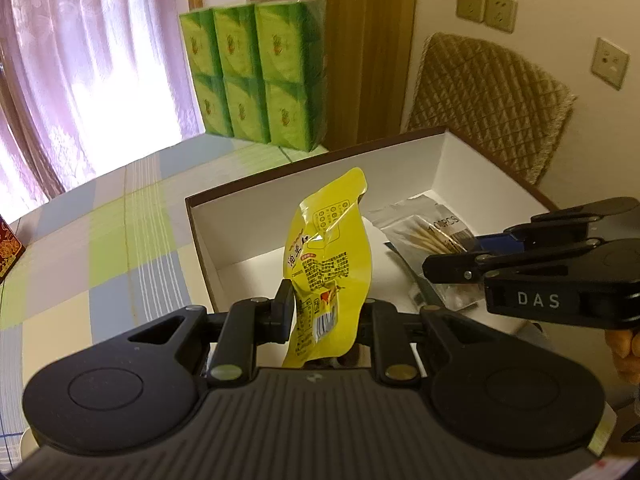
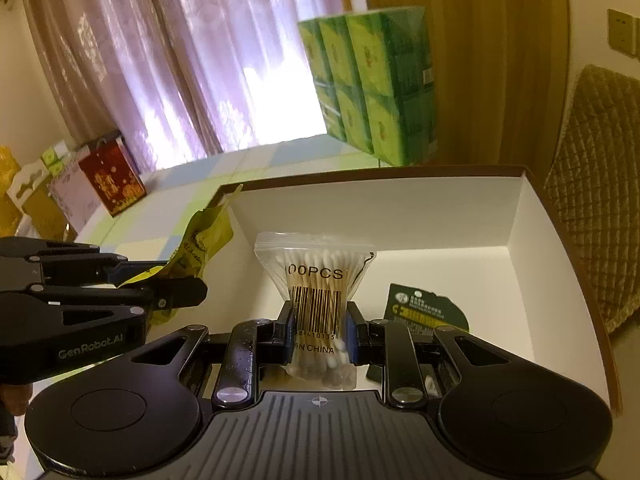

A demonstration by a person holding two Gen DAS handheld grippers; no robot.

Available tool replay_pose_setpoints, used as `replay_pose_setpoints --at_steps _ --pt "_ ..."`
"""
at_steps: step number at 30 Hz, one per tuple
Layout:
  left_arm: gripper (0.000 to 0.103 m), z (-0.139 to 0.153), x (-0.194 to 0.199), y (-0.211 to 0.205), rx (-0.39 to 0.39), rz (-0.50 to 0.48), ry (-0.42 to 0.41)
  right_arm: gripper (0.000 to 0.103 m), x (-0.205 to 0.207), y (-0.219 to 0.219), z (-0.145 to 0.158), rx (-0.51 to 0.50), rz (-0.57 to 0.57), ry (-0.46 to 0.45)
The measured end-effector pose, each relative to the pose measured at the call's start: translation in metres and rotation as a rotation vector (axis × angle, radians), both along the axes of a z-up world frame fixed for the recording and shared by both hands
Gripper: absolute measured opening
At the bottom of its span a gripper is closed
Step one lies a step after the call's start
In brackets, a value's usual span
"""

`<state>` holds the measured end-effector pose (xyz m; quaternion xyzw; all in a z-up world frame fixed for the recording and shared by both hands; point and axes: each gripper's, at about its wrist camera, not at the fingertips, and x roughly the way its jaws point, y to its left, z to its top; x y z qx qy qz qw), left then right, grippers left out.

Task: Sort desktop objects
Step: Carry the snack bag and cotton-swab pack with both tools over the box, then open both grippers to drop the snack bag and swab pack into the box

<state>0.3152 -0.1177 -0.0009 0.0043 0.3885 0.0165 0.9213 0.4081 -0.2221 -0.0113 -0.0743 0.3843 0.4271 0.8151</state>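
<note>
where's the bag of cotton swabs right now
The bag of cotton swabs is pinched in the right gripper, held over the white box, with the dark green card to its right.

A shrink-wrapped block of green tissue packs is stood upright at the far edge of the checked-cloth worktop — before pale purple curtains. A quilted tan chair back is seen beneath beige wall sockets; a red patterned box is placed at the left.
</note>
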Motion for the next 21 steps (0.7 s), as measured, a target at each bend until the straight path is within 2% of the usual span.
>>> replay_pose_setpoints --at_steps 5,14,18,21 --pt "0.016 -0.016 0.032 0.007 0.0 0.022 0.068 0.021 0.026 0.021 -0.012 -0.063 0.024 0.038" --pt "0.016 -0.044 0.069 0.019 -0.003 0.059 0.159 0.021 0.059 0.051 -0.032 -0.115 0.048 0.115" --pt "0.017 -0.05 0.076 0.019 0.04 0.053 0.163 0.021 0.067 0.061 -0.041 -0.144 0.065 0.125" --pt "0.017 -0.05 0.082 0.02 0.042 0.047 0.165 0.021 0.073 0.066 -0.047 -0.158 0.066 0.13"
